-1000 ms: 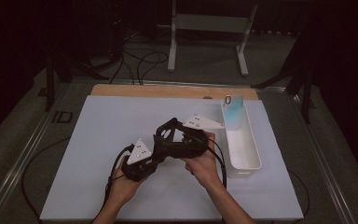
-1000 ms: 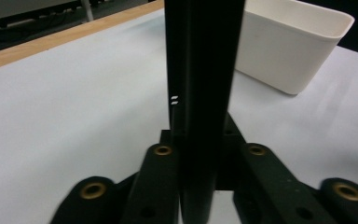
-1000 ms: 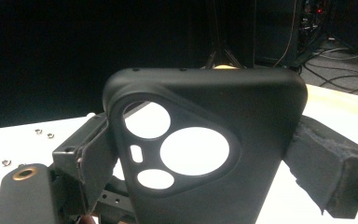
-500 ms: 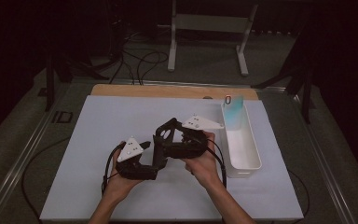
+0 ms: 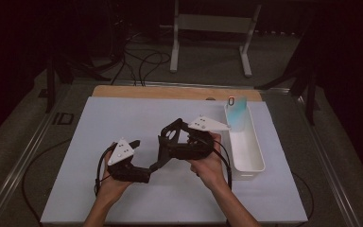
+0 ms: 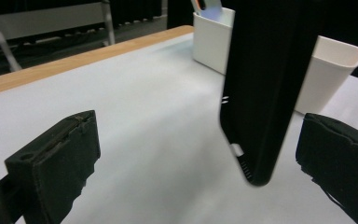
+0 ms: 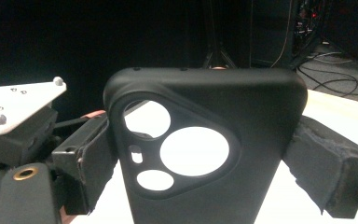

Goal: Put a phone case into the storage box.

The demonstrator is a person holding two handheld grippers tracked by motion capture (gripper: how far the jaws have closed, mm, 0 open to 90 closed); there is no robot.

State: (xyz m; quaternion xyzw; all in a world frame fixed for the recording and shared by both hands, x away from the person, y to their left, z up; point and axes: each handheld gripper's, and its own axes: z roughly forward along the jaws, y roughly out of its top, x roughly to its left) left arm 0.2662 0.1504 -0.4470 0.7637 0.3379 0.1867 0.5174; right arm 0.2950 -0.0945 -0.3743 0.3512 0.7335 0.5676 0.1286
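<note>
High view: pale worktop [image 5: 123, 118] with a wooden strip along its far edge, largest thing in sight. At its right side, a long white bin [image 5: 246, 151] running near to far, with a light blue card-like piece [image 5: 237, 113] upright at its far end. In the middle, near the person, two forearms entering from the near edge, each hand carrying a claw. Left claw [image 5: 157, 163] low and to the left of centre, grey three-cornered plate on top, pointing right toward the other. Right claw [image 5: 165, 137] just right of centre, beside the bin but apart from it, its own grey plate tilted toward the far side.

Left gripper view: both black pads spread wide, just opened, nothing pressed between them. Between the pads, yet clear of both, the lower corner of a black phone case [image 6: 265, 93], seen edge-on and hanging above the worktop. Closer to the right-hand pad than to the left-hand one, a gap showing on either side. Behind it, the white bin standing on the worktop.

Right gripper view: right claw pinching the phone case [image 7: 205, 154] by its two long sides, one pad against each edge. Case upright, back facing the camera, top edge uppermost, with a rounded three-cornered camera opening holding three round holes and one small slot. Left claw close at the left, its grey plate showing.
</note>
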